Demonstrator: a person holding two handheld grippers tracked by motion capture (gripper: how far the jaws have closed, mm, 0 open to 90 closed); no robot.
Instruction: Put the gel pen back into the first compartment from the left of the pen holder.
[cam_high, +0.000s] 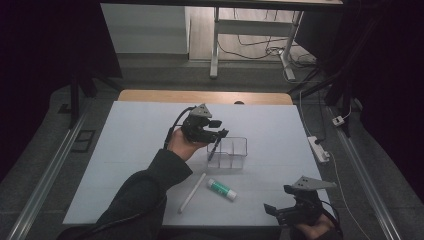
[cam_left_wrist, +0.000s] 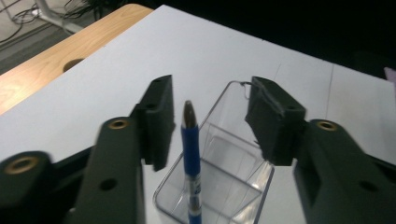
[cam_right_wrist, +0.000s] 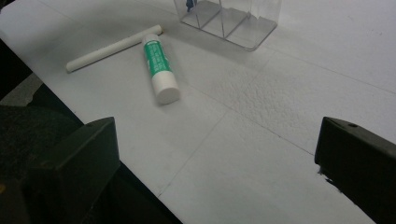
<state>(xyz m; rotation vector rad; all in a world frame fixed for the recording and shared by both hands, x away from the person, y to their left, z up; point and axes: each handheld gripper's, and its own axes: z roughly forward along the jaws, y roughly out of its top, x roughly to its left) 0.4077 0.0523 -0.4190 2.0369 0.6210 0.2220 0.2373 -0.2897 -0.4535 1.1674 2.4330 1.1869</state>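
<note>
Over the clear organizer (cam_left_wrist: 219, 186), left gripper (cam_left_wrist: 210, 121) jaws apart, blue pen (cam_left_wrist: 191, 154) probably dropped in; glue stick (cam_high: 221, 189) next.

A clear glossy plastic organizer (cam_left_wrist: 219, 186) stands on matt white paper-like sheeting (cam_high: 150, 130) over a wooden tabletop (cam_high: 150, 96).

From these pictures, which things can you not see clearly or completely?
- Blue pen: lower end cut off by the bottom edge of the left gripper view; too small in the high view.
- Clear organiser: top cut off by the upper edge, right gripper view.
- Glue stick: label print too small to read.
</note>
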